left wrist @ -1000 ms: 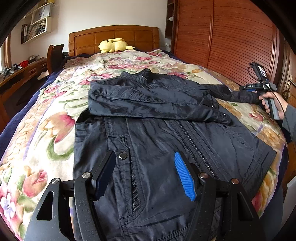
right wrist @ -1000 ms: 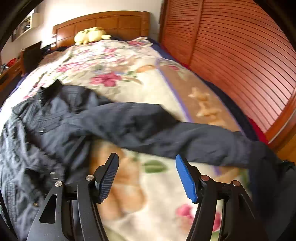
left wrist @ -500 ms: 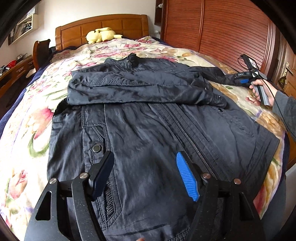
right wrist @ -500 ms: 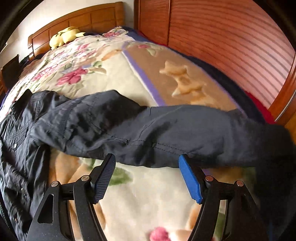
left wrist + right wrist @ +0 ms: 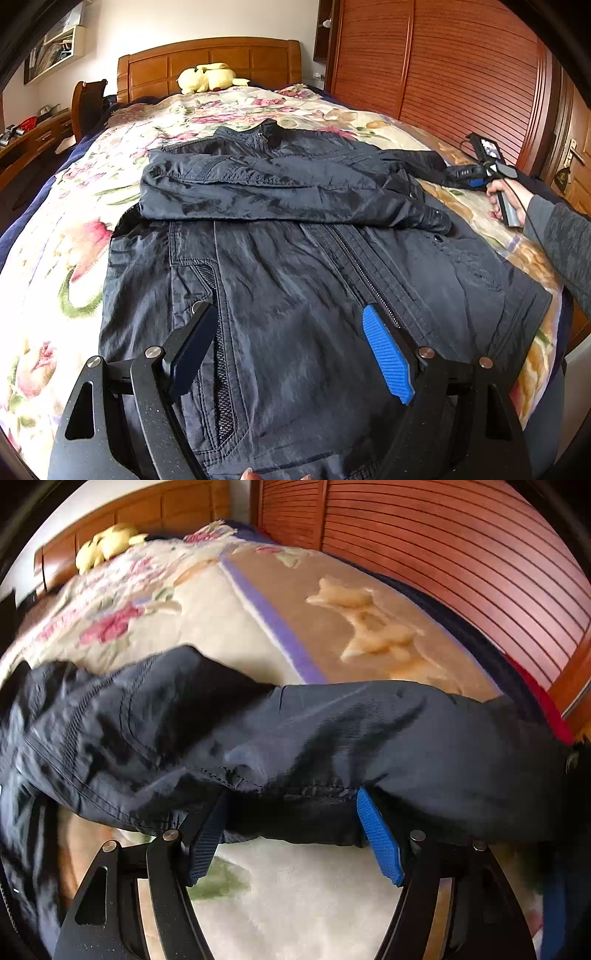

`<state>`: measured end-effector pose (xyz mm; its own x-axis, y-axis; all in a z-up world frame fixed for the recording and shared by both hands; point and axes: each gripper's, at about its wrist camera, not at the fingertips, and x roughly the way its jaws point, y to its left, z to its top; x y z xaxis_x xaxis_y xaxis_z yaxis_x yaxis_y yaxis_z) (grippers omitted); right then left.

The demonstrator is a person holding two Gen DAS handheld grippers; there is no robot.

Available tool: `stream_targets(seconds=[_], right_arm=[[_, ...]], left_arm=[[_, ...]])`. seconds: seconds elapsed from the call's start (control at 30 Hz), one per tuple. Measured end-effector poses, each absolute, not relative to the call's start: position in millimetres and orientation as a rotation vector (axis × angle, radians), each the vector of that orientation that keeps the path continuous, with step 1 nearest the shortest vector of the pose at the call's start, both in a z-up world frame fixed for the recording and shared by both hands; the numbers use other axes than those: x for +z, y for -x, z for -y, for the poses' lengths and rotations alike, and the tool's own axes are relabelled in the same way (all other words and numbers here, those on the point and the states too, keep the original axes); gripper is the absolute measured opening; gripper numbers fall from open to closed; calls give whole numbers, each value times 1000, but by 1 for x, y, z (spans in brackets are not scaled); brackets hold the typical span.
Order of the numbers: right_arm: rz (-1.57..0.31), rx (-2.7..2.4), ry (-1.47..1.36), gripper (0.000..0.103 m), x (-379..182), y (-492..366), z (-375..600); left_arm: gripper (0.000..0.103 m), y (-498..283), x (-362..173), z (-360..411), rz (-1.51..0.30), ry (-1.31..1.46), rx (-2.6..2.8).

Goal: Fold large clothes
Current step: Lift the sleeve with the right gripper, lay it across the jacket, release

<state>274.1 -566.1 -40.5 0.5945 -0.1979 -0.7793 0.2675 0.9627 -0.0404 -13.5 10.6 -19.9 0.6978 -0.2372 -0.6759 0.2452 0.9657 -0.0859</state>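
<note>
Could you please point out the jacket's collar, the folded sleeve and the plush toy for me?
collar [image 5: 266, 130], left wrist view, on its dark front by the zip top.
folded sleeve [image 5: 258, 199], left wrist view, on its middle across the chest.
plush toy [image 5: 207, 78], left wrist view, on its yellow body.

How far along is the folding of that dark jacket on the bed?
Early on. Done: one sleeve already lies folded across the jacket chest. In hand: the right tool is closing around the other sleeve, which stretches out over the blanket. The left tool hangs above the hem, opening, holding nothing. Left: that sleeve, then the body.
</note>
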Motion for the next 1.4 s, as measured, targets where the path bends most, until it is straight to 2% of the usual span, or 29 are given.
stream_targets(seconds=[0.07,0.13,0.17,0.2,0.27,0.33,0.57,0.7,0.8,0.87,0.93,0.97,1.03,1.17,1.23,1.27,1.33,1.4], right_arm=[[-905,-263,-25,59,-44,-277,556],[-920,-225,26,36,-45,-279,544],[-930,-206,49,30,-46,-280,538],[-938,-189,58,17,-46,-280,534],[-954,-188,96,12,-46,-281,526],[-954,-166,111,1,-44,-279,521],[-765,-85,99,0,17,-260,486],[-740,-61,185,0,42,-255,454],[-736,-81,115,0,49,-255,459],[-755,-155,107,11,43,-260,468],[-793,-206,96,57,29,-265,475],[-815,-229,84,65,21,-267,481],[-851,-284,68,73,1,-274,495],[-977,-351,17,74,-41,-286,524],[-979,-336,-3,74,-52,-285,530],[-972,-333,11,70,-55,-286,529],[-965,-334,59,26,-59,-287,520],[-967,-318,104,10,-63,-291,509]], left_arm=[[82,14,-19,-12,-747,-8,-266],[82,15,-17,-13,-744,-9,-266],[82,15,-17,-13,-744,-9,-263],[82,15,-16,-13,-744,-11,-261],[82,16,-16,-14,-745,-11,-262],[82,16,-16,-14,-748,-13,-264],[82,18,-13,-20,-740,0,-256],[82,20,-10,-23,-735,8,-264],[82,22,-9,-26,-730,12,-262],[82,23,-8,-28,-730,15,-263],[82,23,-8,-28,-728,15,-262],[82,23,-7,-28,-728,16,-262],[82,23,-6,-27,-726,18,-267],[82,21,-8,-23,-733,4,-270],[82,20,-10,-21,-740,-2,-270],[82,19,-11,-21,-743,-4,-269],[82,18,-12,-20,-747,-9,-267],[82,18,-12,-19,-748,-10,-266]])
